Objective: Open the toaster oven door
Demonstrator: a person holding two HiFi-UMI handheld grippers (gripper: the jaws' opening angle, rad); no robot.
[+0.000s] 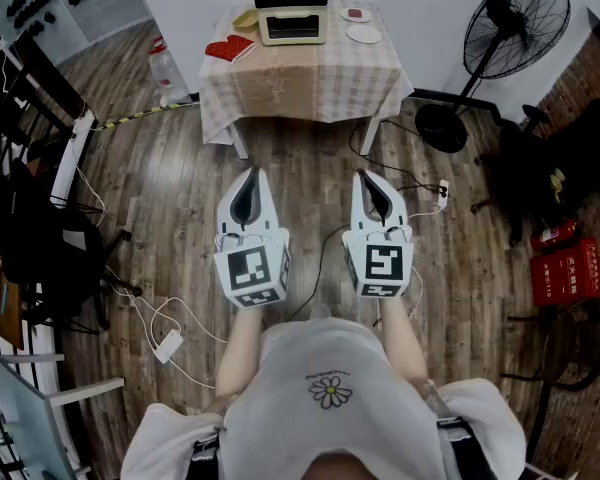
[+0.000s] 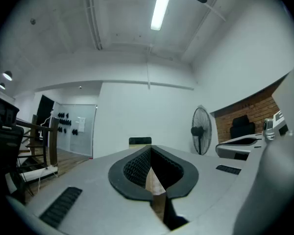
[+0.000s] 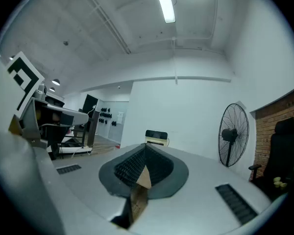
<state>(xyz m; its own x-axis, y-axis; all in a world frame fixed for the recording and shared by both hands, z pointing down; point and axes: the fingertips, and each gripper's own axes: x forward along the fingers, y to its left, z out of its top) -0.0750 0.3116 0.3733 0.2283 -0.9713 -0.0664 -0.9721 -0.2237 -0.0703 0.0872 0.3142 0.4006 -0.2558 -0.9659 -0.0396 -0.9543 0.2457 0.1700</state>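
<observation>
Toaster oven (image 1: 292,13) sits on the checkered-cloth table (image 1: 310,93) by the far wall, well ahead of both grippers, roughly centred between them; door looks shut. Left gripper (image 1: 250,175) and right gripper (image 1: 371,176) held level side by side over the wood floor, jaws pressed together, nothing pinched. Gripper views: jaw tips hide most of the oven, only its top shows. Door handle too small to make out.

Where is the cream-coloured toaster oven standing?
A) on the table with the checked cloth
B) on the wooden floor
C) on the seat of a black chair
A: the cream-coloured toaster oven stands at the far edge of the table with the checked cloth.
</observation>
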